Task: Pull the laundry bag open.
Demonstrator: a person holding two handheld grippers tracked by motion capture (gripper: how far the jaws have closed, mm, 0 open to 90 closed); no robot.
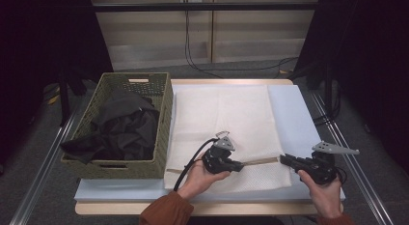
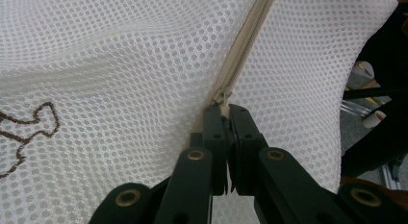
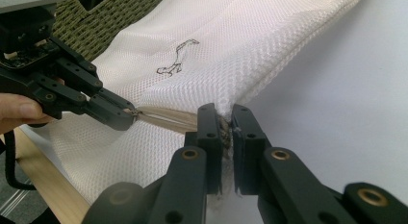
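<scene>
White mesh laundry bag [image 1: 226, 123] flat across centre of high view, on pale blue mat [image 1: 299, 119]; beige zipper [image 1: 260, 161] running along lower edge. Left gripper [image 1: 239, 165] at lower centre, jaws clamped tight on zipper pull [image 2: 222, 96]; right gripper [image 1: 283, 160] at lower right, jaws pinched shut on bag's corner [image 3: 226, 125] at zipper's end. Woven basket [image 1: 164, 114] at left, holding dark clothes [image 1: 123, 126].
</scene>
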